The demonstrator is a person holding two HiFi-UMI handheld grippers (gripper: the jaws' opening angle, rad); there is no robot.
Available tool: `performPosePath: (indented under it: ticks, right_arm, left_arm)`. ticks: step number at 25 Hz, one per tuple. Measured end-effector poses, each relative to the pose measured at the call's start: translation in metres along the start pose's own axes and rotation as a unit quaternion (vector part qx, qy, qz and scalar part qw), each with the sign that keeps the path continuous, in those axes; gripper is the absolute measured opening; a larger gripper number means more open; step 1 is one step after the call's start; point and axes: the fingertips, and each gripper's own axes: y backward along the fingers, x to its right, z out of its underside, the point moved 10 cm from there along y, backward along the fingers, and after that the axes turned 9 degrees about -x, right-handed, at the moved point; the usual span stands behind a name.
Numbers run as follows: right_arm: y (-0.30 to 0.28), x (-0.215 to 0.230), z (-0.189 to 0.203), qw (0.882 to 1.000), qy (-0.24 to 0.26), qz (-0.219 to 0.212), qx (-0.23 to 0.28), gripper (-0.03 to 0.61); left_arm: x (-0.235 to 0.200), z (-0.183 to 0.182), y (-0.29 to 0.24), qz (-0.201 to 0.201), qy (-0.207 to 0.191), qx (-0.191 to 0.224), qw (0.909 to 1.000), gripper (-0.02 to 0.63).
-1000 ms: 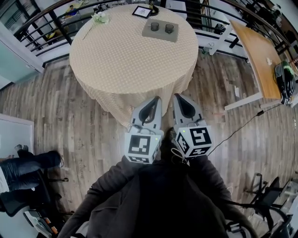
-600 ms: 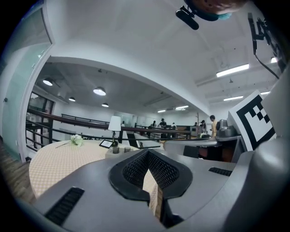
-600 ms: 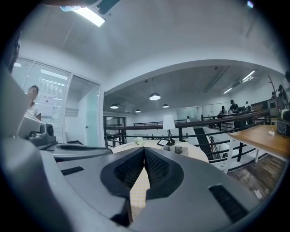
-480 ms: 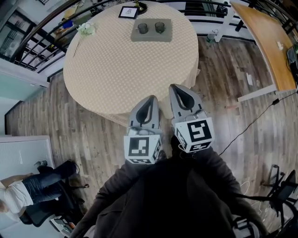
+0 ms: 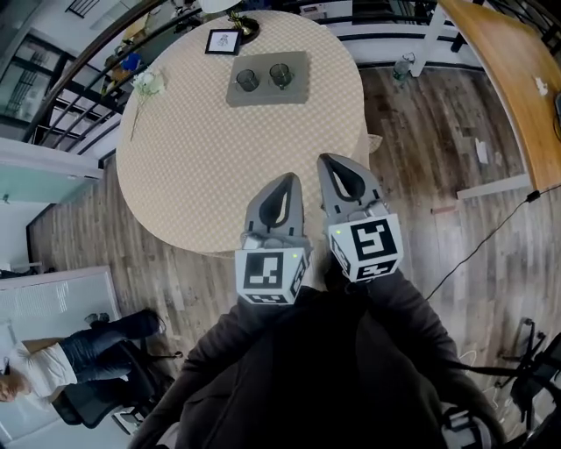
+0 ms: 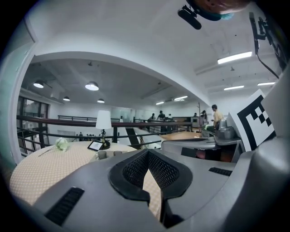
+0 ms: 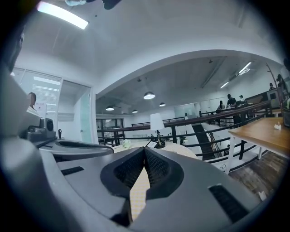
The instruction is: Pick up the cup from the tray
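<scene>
A grey tray (image 5: 267, 77) lies at the far side of a round table (image 5: 202, 149) covered in beige checked cloth. Two dark cups stand on it, one to the left (image 5: 248, 81) and one to the right (image 5: 280, 74). Both grippers are held side by side over the table's near edge, well short of the tray. My left gripper (image 5: 288, 179) is shut with nothing in it. My right gripper (image 5: 326, 160) is also shut and empty. In the left gripper view the jaws (image 6: 147, 152) meet, and the two cups (image 6: 102, 154) show small beyond them.
On the far rim of the table are a small framed picture (image 5: 222, 40), a lamp base (image 5: 244, 26) and a white flower (image 5: 147, 81). A wooden desk (image 5: 517, 88) stands to the right. A railing runs behind the table. A seated person (image 5: 53, 368) is at lower left.
The table and tray have drawn nearer. Both grippers, earlier over the floor before the table, now reach over its near edge. Their jaws have stayed shut.
</scene>
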Motion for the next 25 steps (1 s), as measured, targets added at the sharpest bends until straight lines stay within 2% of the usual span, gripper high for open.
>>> performPosePath:
  ticks: [5,14,25]
  right_arm:
    - [-0.019,0.026,-0.01,1.0,0.002,-0.015,0.005,0.008]
    - [-0.05,0.037,-0.033,0.999,0.023,-0.025,0.022,0.008]
    - [-0.113,0.043,-0.04,0.999,0.031,-0.011,-0.01,0.009]
  left_arm:
    - [0.001,-0.018,-0.026,-0.015,-0.004,0.003,0.9999,0.005]
    - [-0.02,-0.037,-0.041,-0.042,-0.006,0.031,0.9986,0.005]
    - [-0.072,-0.042,-0.086,-0.031,0.024,0.04,0.9985,0.005]
